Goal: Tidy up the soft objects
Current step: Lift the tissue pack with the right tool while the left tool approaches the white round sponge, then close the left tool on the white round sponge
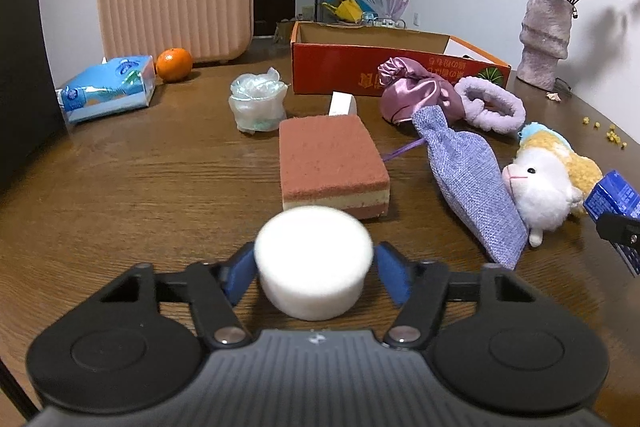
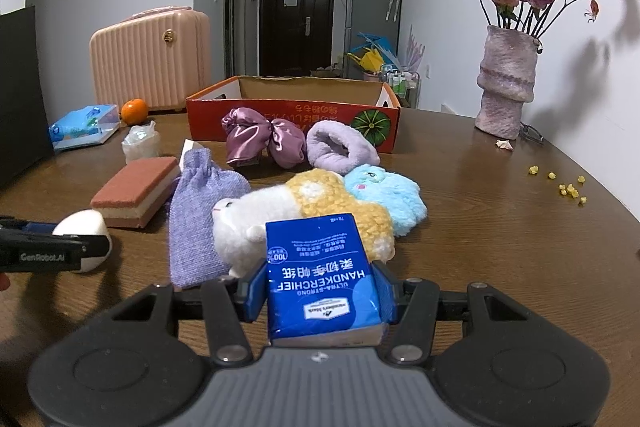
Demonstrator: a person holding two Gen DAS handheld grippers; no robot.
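A round white foam puff [image 1: 314, 261] is clamped between the blue pads of the left gripper [image 1: 315, 267], just above the brown wooden table [image 1: 140, 187], near a brown-and-cream rectangular sponge [image 1: 332, 163]. A blue paper-handkerchief pack [image 2: 324, 283] is gripped by the right gripper [image 2: 322, 297], just in front of a white-and-yellow plush toy [image 2: 280, 211]. An open orange cardboard box [image 2: 292, 107] is seen at the back.

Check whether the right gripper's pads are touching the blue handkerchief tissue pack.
Touching. The right wrist view shows both blue pads of the right gripper pressed flat against the sides of the tissue pack, no gap either side.
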